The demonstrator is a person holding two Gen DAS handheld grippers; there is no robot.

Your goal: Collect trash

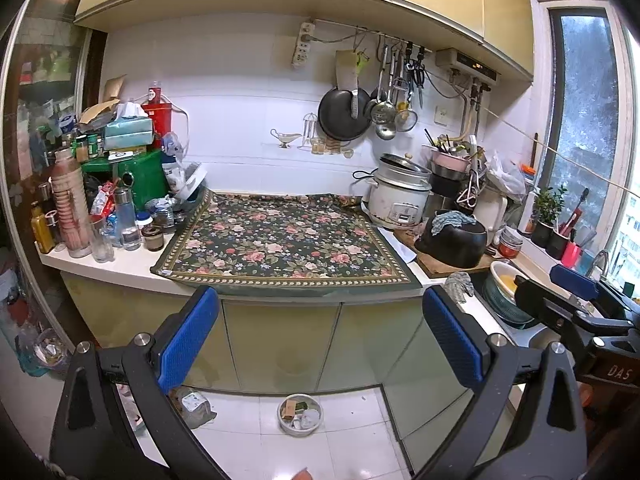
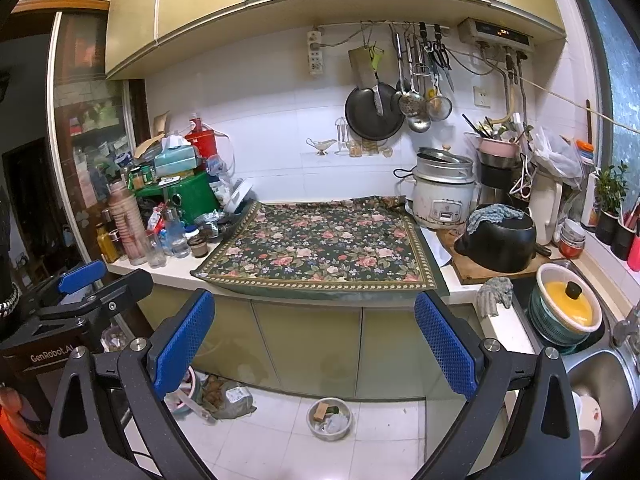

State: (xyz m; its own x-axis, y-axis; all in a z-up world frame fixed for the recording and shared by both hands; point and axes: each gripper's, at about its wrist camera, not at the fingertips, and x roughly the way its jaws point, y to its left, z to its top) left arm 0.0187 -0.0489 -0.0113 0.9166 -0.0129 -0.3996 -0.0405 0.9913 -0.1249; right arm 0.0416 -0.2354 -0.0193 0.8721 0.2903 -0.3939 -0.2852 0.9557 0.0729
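both claws spread and empty, left claw (image 1: 320, 336) and right claw (image 2: 314, 340) held back from the bench (image 2: 176, 270); trash sits in floor bowl (image 2: 329, 418), risk is tipping it or grabbing non-trash clutter.

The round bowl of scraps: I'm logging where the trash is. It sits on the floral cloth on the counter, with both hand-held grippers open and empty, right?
Not quite. The round bowl of scraps sits on the floor tiles below the cabinets, not on the floral cloth; the right wrist view shows it. Both the left hand-held gripper and the right hand-held gripper are open and empty.
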